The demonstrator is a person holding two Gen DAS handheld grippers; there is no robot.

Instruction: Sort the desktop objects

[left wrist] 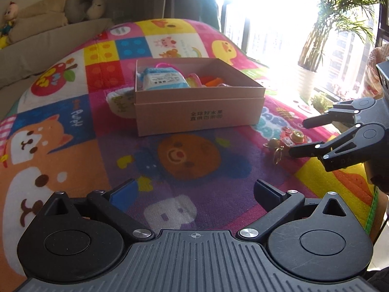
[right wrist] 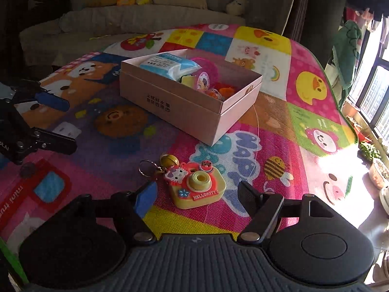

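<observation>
Right now the right gripper [right wrist: 197,196] hovers with fingers spread either side of the small yellow-and-red plastic toy-camera keychain [right wrist: 198,186], which lies on the mat touching neither pad. My worry: its low, rounded body could skid or tip as the fingers close, and the brass bell and key ring [right wrist: 155,165] trailing at ten o'clock may snag the blue pad. At twelve o'clock, well apart, sits the open pink cardboard box [right wrist: 194,112], already crowded, so a drop could bounce out. At nine o'clock the left gripper [left wrist: 194,194] waits, spread and empty. Underneath lies a soft cartoon patchwork mat [right wrist: 267,146]; beyond, a beige sofa [right wrist: 145,17] with plush toys and bright windows
</observation>
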